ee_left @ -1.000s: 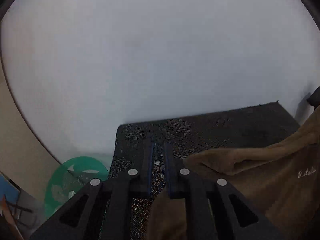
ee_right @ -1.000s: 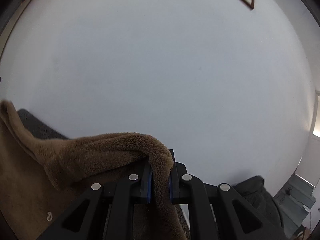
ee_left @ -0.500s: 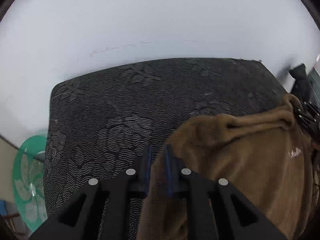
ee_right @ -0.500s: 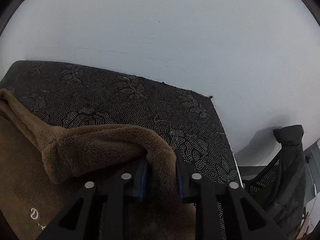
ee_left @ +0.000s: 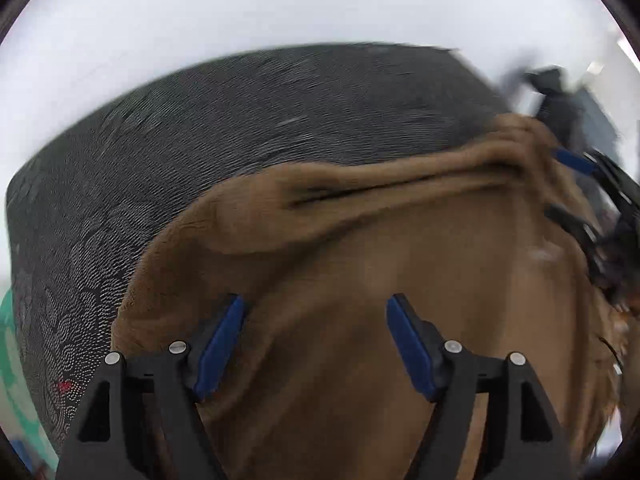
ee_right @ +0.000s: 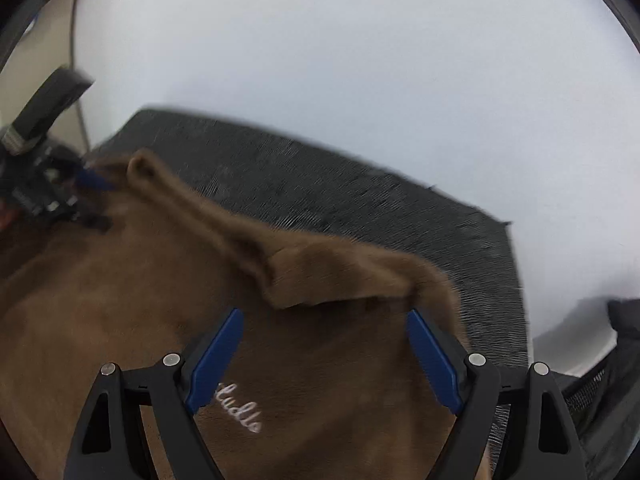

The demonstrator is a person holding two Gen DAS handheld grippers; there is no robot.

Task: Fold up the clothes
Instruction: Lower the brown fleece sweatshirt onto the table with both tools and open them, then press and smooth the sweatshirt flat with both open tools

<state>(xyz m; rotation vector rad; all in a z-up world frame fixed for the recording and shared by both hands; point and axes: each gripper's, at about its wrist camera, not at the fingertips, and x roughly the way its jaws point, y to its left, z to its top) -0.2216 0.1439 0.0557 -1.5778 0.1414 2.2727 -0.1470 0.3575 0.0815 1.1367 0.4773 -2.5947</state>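
Note:
A brown fleece garment (ee_left: pixel 400 280) lies on a dark patterned table (ee_left: pixel 200 140), with a folded ridge along its far edge. White embroidered lettering (ee_right: pixel 240 412) shows on it in the right wrist view (ee_right: pixel 120 300). My left gripper (ee_left: pixel 316 320) is open above the garment's left part, holding nothing. My right gripper (ee_right: pixel 324 336) is open above the garment's right part, holding nothing. Each gripper shows at the edge of the other's view, the right one (ee_left: pixel 592 184) and the left one (ee_right: pixel 44 192).
A white wall (ee_left: pixel 320 8) stands behind the table (ee_right: pixel 360 208). A green round object (ee_left: pixel 8 352) sits low at the left. A dark garment or bag (ee_right: pixel 616 380) hangs beyond the table's right edge.
Both grippers have opened and let go of the garment's edge, which they held shut a moment ago. The garment now lies on the table, and both views have tilted down.

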